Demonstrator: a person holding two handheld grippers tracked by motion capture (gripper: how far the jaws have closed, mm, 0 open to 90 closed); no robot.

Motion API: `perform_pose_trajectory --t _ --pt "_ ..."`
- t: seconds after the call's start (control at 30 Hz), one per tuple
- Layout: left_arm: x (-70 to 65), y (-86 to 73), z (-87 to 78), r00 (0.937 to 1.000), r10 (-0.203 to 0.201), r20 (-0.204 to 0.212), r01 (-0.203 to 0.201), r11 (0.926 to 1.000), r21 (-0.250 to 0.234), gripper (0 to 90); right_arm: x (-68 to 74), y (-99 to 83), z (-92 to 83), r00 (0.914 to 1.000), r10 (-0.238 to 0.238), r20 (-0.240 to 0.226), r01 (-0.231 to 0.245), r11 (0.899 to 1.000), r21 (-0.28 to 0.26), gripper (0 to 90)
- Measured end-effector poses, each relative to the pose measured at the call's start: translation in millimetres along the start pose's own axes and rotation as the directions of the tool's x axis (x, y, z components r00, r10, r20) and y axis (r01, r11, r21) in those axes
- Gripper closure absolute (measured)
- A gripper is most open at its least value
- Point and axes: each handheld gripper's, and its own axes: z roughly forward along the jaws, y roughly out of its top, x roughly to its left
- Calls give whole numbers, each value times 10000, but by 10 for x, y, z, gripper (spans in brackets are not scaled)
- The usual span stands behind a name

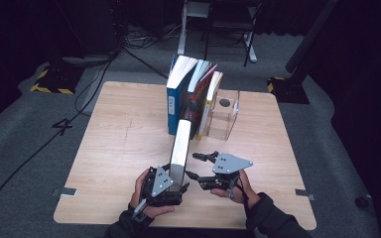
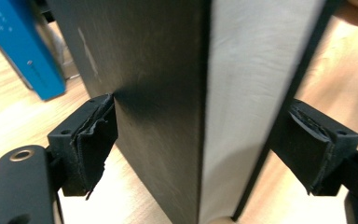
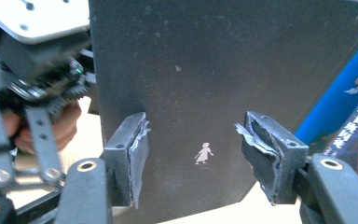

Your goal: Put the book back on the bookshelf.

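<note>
The left gripper (image 1: 171, 186) is being held with its jaws spread around a thick black-covered book (image 1: 180, 148), standing upright on the pale wooden table (image 1: 124, 144), its pads not pressing. The right gripper (image 1: 203, 168) is being held open beside the black cover. Upright books (image 1: 191, 91) and a clear plastic box (image 1: 226, 115) are standing behind; grey carpet (image 1: 30, 129) is surrounding the table.

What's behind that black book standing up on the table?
Behind the black book stands a row of upright books, starting with a blue book, beside a clear box. The black book hides part of the row's lower ends.
</note>
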Motion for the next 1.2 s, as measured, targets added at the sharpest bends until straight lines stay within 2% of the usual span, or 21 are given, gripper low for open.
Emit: perform_pose_trajectory --t 0.03,0.1,0.3,0.37,0.4,0.47,0.67,0.73,0.8,0.87,0.93,1.03,1.13,1.2 --pt "2 -3 31 9999 -129 -107 129 9999 31 193 2 1 9 10000 -31 42 32 10000 -32 395" --pt "1 -8 59 9994 -105 -322 107 9999 56 204 5 5 22 9999 -103 128 103 9999 -49 376" --pt "11 -20 69 9992 -229 -339 227 9997 -65 213 -13 3 35 9997 -82 228 83 9999 -74 324" --pt "18 -23 68 9990 -294 -333 291 9995 -98 234 -7 4 55 9984 -210 525 202 9997 141 341" --pt "24 -22 61 9990 -328 -290 327 9995 -43 234 -7 4 55 9984 -210 525 202 9997 141 341" --pt "61 -32 26 9990 -404 -200 404 9992 25 295 -9 -21 81 9957 -472 798 432 9977 520 345" --pt "209 -71 -48 9981 -606 -124 606 9982 28 433 -99 -62 4 9934 -413 1068 349 9975 619 343" --pt "280 -82 -67 9986 -529 -14 529 9986 27 458 -146 -87 -61 9912 -494 1228 414 9969 673 338" --pt "329 -85 -75 9985 -517 163 516 9987 33 472 -190 -106 -127 9893 -546 1356 452 9964 712 337" --pt "379 -89 -83 9991 -286 309 284 9996 58 485 -229 -119 -187 9883 -524 1429 432 9968 668 336" --pt "441 -97 -85 9969 -384 692 383 9993 36 501 -265 -136 -248 9868 -438 1557 342 9974 637 335" --pt "499 -99 -92 9926 -209 1199 203 9998 64 507 -325 -182 -324 9848 -335 1703 211 9970 740 328" --pt "521 -98 -95 9845 -89 1752 83 10000 42 507 -382 -234 -407 9827 -205 1838 46 9962 869 324" --pt "504 -88 -86 9737 137 2272 -156 9999 65 506 -400 -251 -460 9822 -138 1871 -24 9963 858 322"
